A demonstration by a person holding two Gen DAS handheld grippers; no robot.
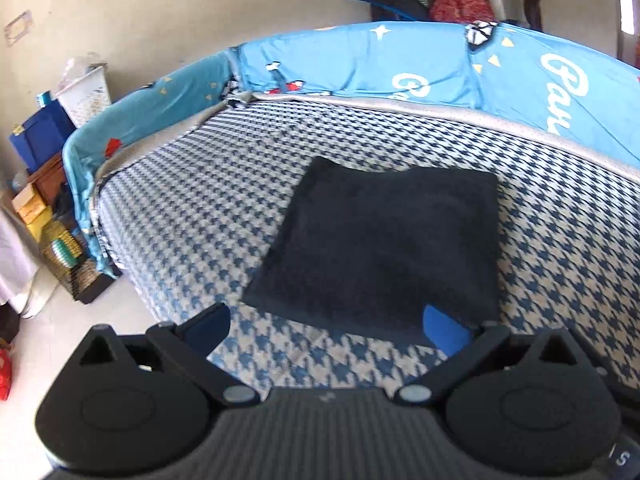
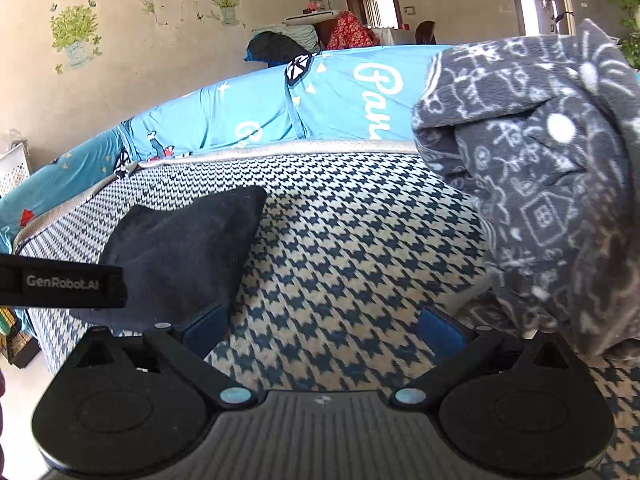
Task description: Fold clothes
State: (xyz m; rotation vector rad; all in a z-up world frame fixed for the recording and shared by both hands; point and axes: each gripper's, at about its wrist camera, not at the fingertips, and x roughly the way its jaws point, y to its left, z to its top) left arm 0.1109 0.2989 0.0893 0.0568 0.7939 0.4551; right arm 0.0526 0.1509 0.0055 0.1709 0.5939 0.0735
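Already the dark folded garment (image 1: 380,244) lies flat mid-bed (image 1: 180,216); soft, limp, best pinched at its near corners; both jaws apart, empty.

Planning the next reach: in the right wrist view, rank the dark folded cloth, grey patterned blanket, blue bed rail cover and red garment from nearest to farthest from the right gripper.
1. dark folded cloth, left, and grey patterned blanket, right: too close to call.
2. blue bed rail cover, across the bed.
3. red garment, far back.

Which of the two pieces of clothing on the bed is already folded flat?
The plain dark garment, lying as a neat flat rectangle on the checked bedcover. The grey patterned fleece is still a crumpled heap on the right.
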